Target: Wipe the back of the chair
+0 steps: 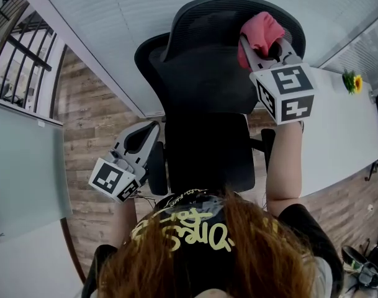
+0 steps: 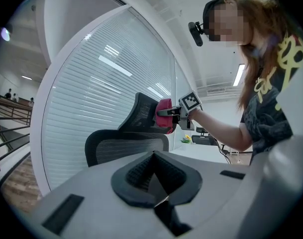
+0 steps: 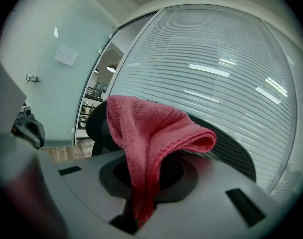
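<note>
A black mesh office chair [image 1: 201, 73] stands in front of me, its headrest [image 1: 226, 11] at the top. My right gripper [image 1: 266, 42] is shut on a pink cloth [image 1: 260, 33], which lies against the headrest's upper right part. In the right gripper view the cloth [image 3: 151, 138] hangs folded from the shut jaws [image 3: 141, 203], with the chair's mesh [image 3: 231, 153] behind it. My left gripper [image 1: 142, 135] is low on the chair's left side, shut and holding nothing. In its own view, the left gripper [image 2: 158, 180] points at the chair back [image 2: 126, 146] and the cloth [image 2: 164, 114].
A glass wall with white blinds [image 1: 114, 17] runs just behind the chair. A white desk [image 1: 344, 129] with a yellow flower [image 1: 352, 81] is at the right. Wooden floor [image 1: 92, 123] and a black railing [image 1: 21, 48] are at the left.
</note>
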A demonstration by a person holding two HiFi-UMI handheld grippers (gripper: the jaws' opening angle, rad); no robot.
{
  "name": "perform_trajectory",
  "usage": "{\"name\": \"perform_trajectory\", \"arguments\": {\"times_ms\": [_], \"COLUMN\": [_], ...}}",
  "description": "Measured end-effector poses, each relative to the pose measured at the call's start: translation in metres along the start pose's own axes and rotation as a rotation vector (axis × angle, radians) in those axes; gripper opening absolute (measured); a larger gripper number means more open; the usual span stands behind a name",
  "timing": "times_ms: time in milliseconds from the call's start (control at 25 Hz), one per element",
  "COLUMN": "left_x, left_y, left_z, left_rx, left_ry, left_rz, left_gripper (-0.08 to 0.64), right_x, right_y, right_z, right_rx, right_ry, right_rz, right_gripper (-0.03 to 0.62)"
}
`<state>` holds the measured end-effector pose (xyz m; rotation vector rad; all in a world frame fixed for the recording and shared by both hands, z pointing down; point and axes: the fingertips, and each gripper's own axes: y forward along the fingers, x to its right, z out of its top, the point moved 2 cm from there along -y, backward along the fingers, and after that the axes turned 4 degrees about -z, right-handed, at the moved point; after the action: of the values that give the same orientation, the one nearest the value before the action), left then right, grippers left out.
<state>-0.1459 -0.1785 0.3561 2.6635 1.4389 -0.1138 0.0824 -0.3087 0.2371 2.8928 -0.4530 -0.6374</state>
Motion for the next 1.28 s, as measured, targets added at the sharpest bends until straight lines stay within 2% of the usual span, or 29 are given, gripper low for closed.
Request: {"name": "perform_trajectory", "arguments": {"times_ms": [1280], "left_x": [-0.013], "left_y": [-0.021], "left_z": [-0.006], "left_rx": [0.008], "left_ry": [-0.002], "left_rz": [-0.026], "left_gripper": [-0.009], "right_x": [-0.065], "right_y": [0.016], "right_z": [0.032], "right_rx": [0.066], "right_ry": [0.035], "right_rz": [0.069], "right_gripper": [0.058]}}
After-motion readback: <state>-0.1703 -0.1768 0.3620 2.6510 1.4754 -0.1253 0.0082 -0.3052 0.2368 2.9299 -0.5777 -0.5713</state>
